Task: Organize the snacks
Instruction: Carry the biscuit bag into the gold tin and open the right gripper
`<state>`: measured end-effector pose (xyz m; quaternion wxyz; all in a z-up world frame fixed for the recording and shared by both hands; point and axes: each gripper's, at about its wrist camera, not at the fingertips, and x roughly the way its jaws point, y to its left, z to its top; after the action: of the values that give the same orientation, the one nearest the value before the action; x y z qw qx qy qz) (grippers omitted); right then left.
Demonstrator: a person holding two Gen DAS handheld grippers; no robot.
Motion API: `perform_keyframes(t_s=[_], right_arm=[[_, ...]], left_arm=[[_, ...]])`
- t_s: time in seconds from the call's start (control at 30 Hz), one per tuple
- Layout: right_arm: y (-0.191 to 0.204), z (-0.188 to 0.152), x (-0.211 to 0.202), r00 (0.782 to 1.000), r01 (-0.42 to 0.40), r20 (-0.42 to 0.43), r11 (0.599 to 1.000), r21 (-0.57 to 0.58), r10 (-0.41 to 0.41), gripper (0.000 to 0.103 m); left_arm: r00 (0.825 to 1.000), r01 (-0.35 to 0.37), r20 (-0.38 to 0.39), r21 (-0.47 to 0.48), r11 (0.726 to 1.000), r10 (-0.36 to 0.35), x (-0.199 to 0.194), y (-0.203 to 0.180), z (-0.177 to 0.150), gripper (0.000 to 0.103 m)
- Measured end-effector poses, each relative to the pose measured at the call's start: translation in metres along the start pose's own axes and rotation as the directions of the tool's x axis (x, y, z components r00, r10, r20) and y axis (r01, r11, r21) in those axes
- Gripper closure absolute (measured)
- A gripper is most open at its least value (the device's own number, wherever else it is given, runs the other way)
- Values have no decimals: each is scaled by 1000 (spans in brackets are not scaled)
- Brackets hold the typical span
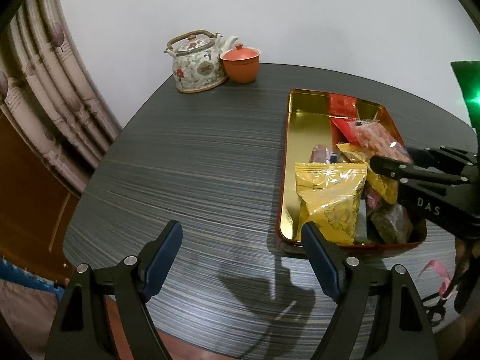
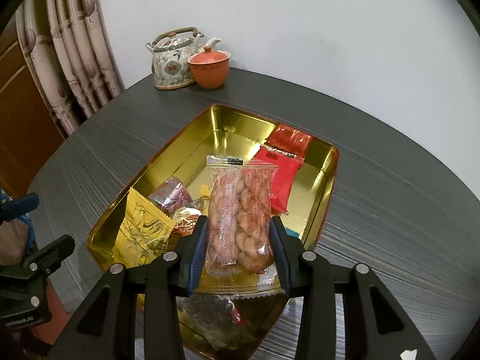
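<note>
Right wrist view: the right claw [image 2: 238, 249] is clamped on a clear packet of nuts [image 2: 240, 210], held over the gold tin [image 2: 325, 177] of snacks. The left claw [image 1: 241, 258] hangs apart over the bare tabletop [image 1: 195, 165], just beside that tin.

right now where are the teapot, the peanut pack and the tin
teapot [image 2: 171, 66], right wrist view, flowered belly
peanut pack [image 2: 240, 210], right wrist view, clear middle
tin [image 1: 306, 126], left wrist view, bare gold floor
</note>
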<state>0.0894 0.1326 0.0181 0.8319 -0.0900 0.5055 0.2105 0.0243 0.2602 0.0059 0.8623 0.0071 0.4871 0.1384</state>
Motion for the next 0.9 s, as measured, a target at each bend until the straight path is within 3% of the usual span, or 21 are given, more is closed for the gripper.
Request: perform_keyframes(t_s=[0.37,0.6,0.73,0.9], right_arm=[[-2,-5,-2,1000,1,8,1000,24,-1,61],[-2,-10,-13,1000,1,27,999,37,-2,41],[-3,-14,-21,999,-4,36,999,51,2,37],[-3,-20,-35,998,-9,65,997,72,4,25]], left_arm=[[1000,6,3,25,1000,-6,-2,-9,-3,21],[1000,11,4,40,999,-11,-4,-13,-3,21],[1000,15,4,46,999,-15,-6,-14,-3,21],[1000,18,2,54,998,-18,-7,-16,-4,21]])
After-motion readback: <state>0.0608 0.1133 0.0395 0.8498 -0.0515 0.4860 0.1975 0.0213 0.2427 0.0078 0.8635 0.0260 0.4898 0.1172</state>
